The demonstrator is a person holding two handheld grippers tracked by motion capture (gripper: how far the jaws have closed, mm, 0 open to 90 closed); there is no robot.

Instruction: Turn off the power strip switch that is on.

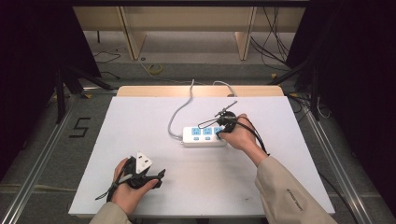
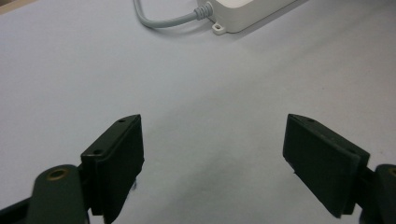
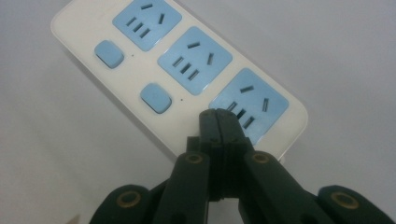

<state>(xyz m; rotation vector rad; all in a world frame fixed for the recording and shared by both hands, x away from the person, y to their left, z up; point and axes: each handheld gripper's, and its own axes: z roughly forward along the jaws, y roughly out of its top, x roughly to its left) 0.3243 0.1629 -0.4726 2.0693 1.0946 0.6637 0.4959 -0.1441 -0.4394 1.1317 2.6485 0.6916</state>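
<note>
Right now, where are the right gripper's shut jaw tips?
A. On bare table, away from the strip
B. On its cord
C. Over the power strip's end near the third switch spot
C: the right gripper tips sit over the power strip beside the last blue socket.

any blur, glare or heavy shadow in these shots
High view: table evenly lit, dark at both sides, no glare. Left gripper view: claw sharp, soft shadow beneath. Right gripper view: power strip clear, shut claw slightly soft up close.

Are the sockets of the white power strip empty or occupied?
Empty: all three blue sockets of the white power strip show bare slots; shut right gripper above its edge.
</note>
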